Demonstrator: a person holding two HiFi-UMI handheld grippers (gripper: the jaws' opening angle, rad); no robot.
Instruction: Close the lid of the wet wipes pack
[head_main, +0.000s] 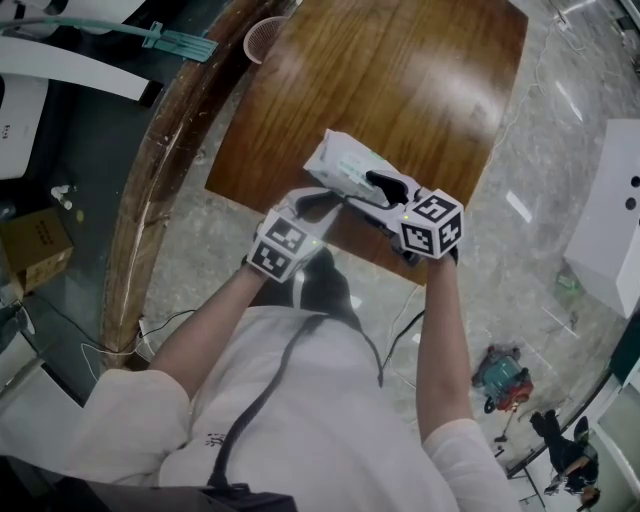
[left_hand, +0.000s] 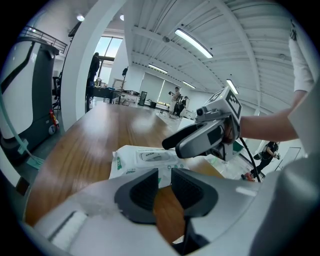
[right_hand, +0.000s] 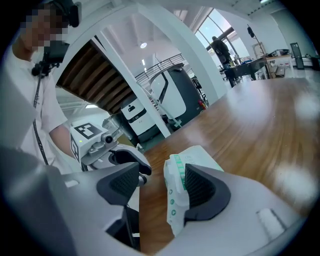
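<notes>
**Head view:** we see the wet wipes pack (head_main: 340, 165) lying on the wooden table (head_main: 400, 70) at frame centre. The left gripper (head_main: 318, 203) and right gripper (head_main: 385, 187) are at its lower end.

**Left gripper view:** we find the jaws narrowly apart and empty, with the pack (left_hand: 142, 157) beyond them.

**Right gripper view:** we find the jaws spread, with the pack's (right_hand: 175, 200) end in the gap.

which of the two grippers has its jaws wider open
The right gripper: its jaws stand well apart, with the end of the wet wipes pack against one of them. The left gripper shows only a narrow gap between its jaws.
</notes>
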